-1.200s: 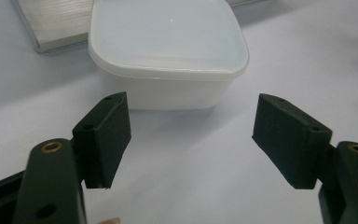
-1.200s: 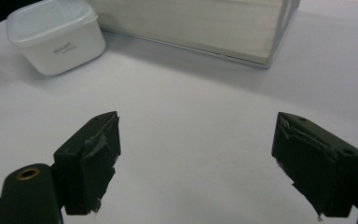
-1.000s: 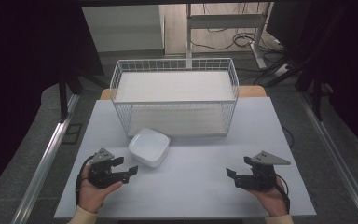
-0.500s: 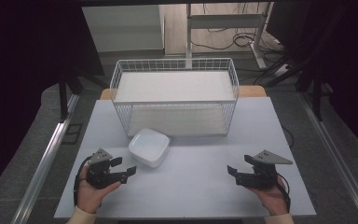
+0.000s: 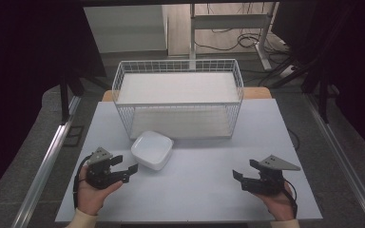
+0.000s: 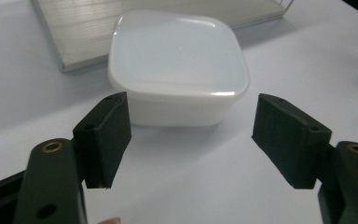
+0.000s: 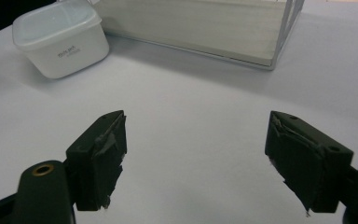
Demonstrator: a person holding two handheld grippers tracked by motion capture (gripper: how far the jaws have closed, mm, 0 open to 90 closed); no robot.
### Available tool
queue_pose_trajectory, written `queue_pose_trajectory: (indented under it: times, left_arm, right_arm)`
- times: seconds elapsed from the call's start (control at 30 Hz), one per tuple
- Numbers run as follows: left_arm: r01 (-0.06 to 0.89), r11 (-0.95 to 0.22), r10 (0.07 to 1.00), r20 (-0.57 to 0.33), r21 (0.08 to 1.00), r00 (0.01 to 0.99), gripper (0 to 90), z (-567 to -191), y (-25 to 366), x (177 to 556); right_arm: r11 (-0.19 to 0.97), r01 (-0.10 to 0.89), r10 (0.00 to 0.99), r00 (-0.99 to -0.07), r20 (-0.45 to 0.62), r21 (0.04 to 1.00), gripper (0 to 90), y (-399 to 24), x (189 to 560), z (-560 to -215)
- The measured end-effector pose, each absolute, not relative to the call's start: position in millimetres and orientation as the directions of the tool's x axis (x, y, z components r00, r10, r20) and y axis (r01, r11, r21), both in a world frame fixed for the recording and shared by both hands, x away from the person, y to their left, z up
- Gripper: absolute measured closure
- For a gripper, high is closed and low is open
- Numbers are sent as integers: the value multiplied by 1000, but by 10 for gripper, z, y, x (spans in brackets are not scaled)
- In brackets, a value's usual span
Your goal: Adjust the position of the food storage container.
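Note:
A white square lidded container (image 5: 152,149) stands on the white table (image 5: 195,190), just in front of the wire basket. My left gripper (image 5: 127,164) lies low at the table's front left, pointing at the container from a short way off. In the left gripper view its jaws are open, with the container (image 6: 177,65) just beyond the tips of the left gripper (image 6: 191,140). My right gripper (image 5: 244,170) rests at the front right, far from the container (image 7: 60,37). In its own view the right gripper (image 7: 196,158) is open; its jaws have just been closing a little, with nothing between them.
A white wire basket (image 5: 178,66) with a pale board inside stands at the back middle of the table; its corner (image 7: 279,42) is ahead of the right gripper. Metal rails run along both sides of the table, and desk legs and cables lie behind.
The left gripper has edged slightly forward toward the container. The right hand has stayed in place.

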State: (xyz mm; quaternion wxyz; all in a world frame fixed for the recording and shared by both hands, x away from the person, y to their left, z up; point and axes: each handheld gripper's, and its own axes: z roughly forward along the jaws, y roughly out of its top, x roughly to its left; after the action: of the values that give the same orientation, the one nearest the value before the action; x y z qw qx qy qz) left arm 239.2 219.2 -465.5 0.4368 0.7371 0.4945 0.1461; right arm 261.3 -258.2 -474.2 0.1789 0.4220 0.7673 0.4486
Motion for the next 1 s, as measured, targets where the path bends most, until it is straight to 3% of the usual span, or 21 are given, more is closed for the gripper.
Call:
queue_pose_trajectory:
  times: [0.23,0.57,0.9,0.93,0.97,1.0]
  left_arm:
    - [597,-139,861,-201,790,467,314,-4465,2180,2479]
    - [652,-130,874,-224,747,431,337,-4419,2280,2899]
    - [704,-162,903,-184,691,389,505,-4578,2370,3354]
    - [703,-174,902,-174,690,395,573,-4586,2368,3383]
    - [705,-181,902,-170,685,397,573,-4594,2367,3414]
    - [715,-196,902,-163,671,400,670,-4617,2364,3477]
  right_arm:
    - [228,484,813,-572,108,845,216,-2573,2609,-4730]
    - [214,495,823,-556,118,842,225,-2587,2586,-4747]
    - [218,508,823,-554,122,834,232,-2563,2577,-4773]
    - [219,510,825,-552,122,832,232,-2562,2578,-4781]
    - [219,510,825,-552,122,832,232,-2562,2578,-4781]
    - [221,514,826,-551,122,829,234,-2562,2582,-4792]
